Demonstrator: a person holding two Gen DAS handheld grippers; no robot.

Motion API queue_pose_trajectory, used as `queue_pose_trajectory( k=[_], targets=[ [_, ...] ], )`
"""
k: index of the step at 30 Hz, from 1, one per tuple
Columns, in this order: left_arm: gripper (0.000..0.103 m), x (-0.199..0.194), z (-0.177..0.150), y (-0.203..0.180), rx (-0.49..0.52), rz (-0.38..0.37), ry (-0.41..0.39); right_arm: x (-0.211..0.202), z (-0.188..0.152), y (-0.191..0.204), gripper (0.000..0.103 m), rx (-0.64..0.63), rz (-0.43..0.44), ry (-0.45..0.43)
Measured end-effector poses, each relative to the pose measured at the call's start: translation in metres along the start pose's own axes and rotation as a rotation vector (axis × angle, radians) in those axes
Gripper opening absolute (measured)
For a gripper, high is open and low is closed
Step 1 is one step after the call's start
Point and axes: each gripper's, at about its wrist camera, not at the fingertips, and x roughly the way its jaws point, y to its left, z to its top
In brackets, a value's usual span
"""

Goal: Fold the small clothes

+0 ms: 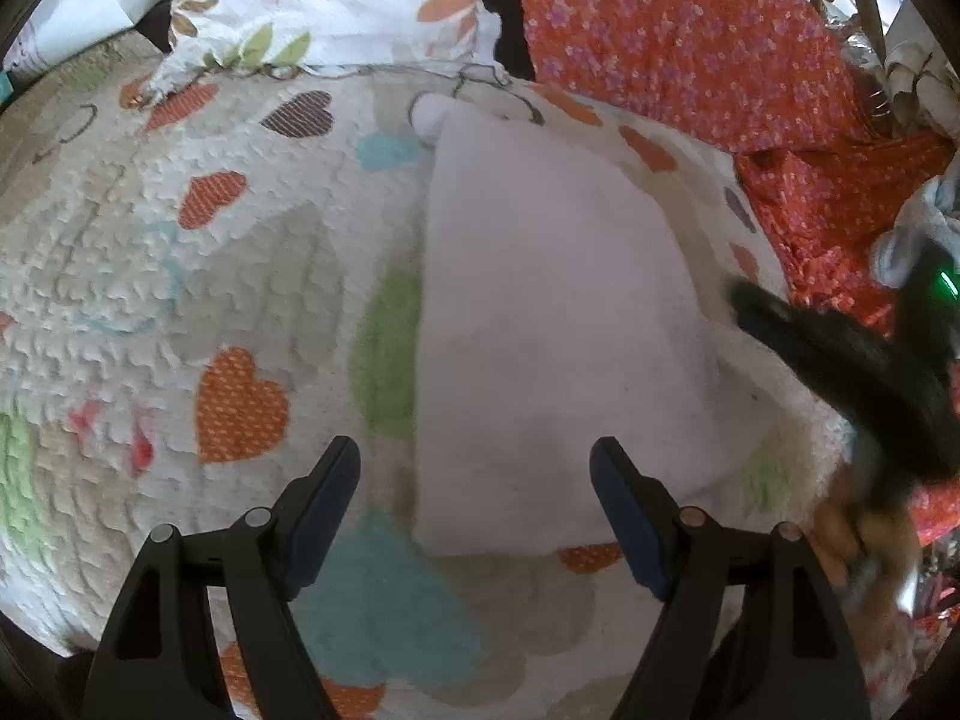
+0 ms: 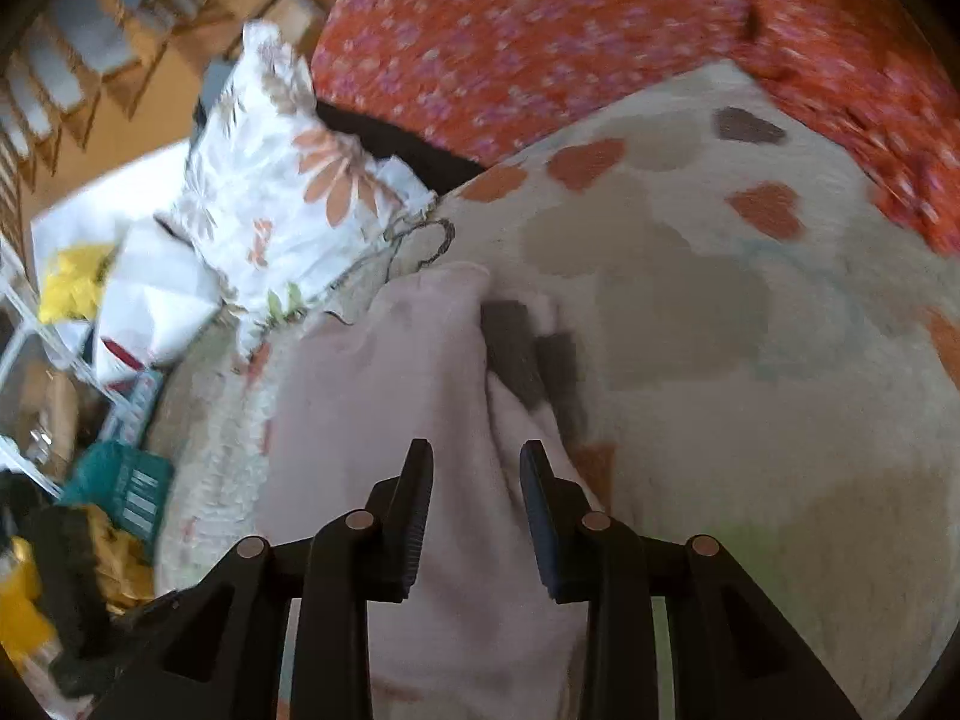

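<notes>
Pale pink cloth (image 1: 552, 330): small folded garment lying flat on the heart-print quilt (image 1: 180, 276) of a bed. Its kind is hard to make out; a rounded white end shows at its far tip in the left wrist view.

Hidden or unclear: the right wrist view is motion-blurred. Two dark blocks (image 2: 528, 354) sit at the cloth's (image 2: 384, 420) right edge there, and what they are cannot be told. In the left wrist view the right gripper (image 1: 840, 360) shows only as a blurred dark shape at the cloth's right edge, with a green light on its body and the holding hand (image 1: 858, 546) blurred below it.

Left gripper (image 1: 474, 462): jaws spread wide, holding nothing, poised over the near left corner of the cloth; contact cannot be told.

Right gripper (image 2: 475, 468): jaws partly apart, nothing between them, the cloth lying below and ahead.

Left wrist view only: floral pillow (image 1: 336, 6) and red flowered fabric (image 1: 690, 42) beyond the quilt, grey cloth at the far right edge.

Right wrist view only: white bags, a yellow item (image 2: 75, 288) and a teal crate (image 2: 120, 486) beside the bed, wooden framework behind.
</notes>
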Motion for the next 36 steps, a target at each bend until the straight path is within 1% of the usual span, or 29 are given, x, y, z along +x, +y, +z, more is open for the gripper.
queue_pose_trajectory(
  k=[2,4,5,6,7,8,10,11,13,14,15,16,17,19,20,21,24,26,27,29,32,36],
  targets=[
    [0.078,-0.001,-0.001,-0.001,0.001,-0.009,-0.007,0.026,0.009,0.002,0.033,-0.003,0.014,0.046],
    [0.078,-0.001,-0.001,0.000,-0.001,0.002,-0.007,0.054,0.013,0.002,0.033,0.005,0.029,0.100],
    [0.078,-0.001,0.000,0.001,-0.005,0.006,-0.007,0.063,0.013,0.000,0.032,0.017,0.047,0.121],
    [0.078,-0.002,0.002,0.003,-0.009,0.010,-0.009,0.068,0.013,-0.003,0.027,0.041,0.082,0.138],
    [0.078,-0.002,0.004,0.005,-0.014,0.016,-0.016,0.067,0.013,-0.005,0.017,0.065,0.108,0.137],
    [0.078,-0.003,0.006,0.006,-0.014,0.019,-0.021,0.058,0.014,-0.010,0.013,0.098,0.145,0.112],
    [0.078,-0.002,0.011,0.006,-0.008,0.024,-0.035,0.032,0.015,-0.020,0.012,0.153,0.212,0.045],
    [0.078,0.000,0.013,0.004,-0.001,0.024,-0.036,0.016,0.013,-0.025,0.012,0.170,0.221,0.009],
    [0.078,0.008,0.015,-0.001,0.011,0.019,-0.026,-0.010,0.007,-0.034,0.012,0.175,0.184,-0.045],
    [0.078,0.013,0.016,-0.004,0.016,0.015,-0.020,-0.016,0.005,-0.037,0.012,0.176,0.163,-0.056],
    [0.078,0.020,0.016,-0.007,0.022,0.009,-0.012,-0.021,0.002,-0.042,0.012,0.173,0.123,-0.063],
    [0.078,0.029,0.014,-0.011,0.031,0.009,0.001,-0.021,-0.001,-0.045,0.012,0.155,0.071,-0.058],
    [0.078,0.039,0.012,-0.015,0.037,0.021,0.024,-0.017,-0.005,-0.050,0.012,0.139,0.030,-0.035],
    [0.078,0.058,0.009,-0.016,0.030,0.054,0.079,-0.003,-0.009,-0.060,0.014,0.156,0.019,0.025],
    [0.082,0.065,0.008,-0.012,0.004,0.053,0.102,0.004,-0.012,-0.065,0.016,0.169,0.015,0.050],
    [0.083,0.065,0.008,-0.009,-0.020,0.041,0.099,0.005,-0.014,-0.068,0.018,0.174,0.008,0.054],
    [0.083,0.054,0.010,-0.003,-0.053,0.013,0.121,-0.009,-0.015,-0.064,0.020,0.179,0.010,0.010],
    [0.083,0.044,0.006,0.002,-0.068,-0.004,0.112,-0.023,-0.016,-0.051,0.021,0.126,-0.014,-0.018],
    [0.083,0.035,0.002,0.008,-0.080,-0.014,0.104,-0.031,-0.019,-0.044,0.024,0.094,-0.021,-0.026],
    [0.083,0.024,-0.005,0.019,-0.109,-0.033,0.097,-0.039,-0.027,-0.030,0.042,0.042,-0.037,-0.027],
    [0.083,0.005,-0.020,0.040,-0.177,-0.063,0.084,-0.041,-0.044,-0.025,0.043,0.009,-0.074,-0.005],
    [0.083,-0.016,-0.041,0.062,-0.239,-0.060,0.064,-0.027,-0.062,-0.033,0.043,0.051,-0.099,0.046]
  ],
)
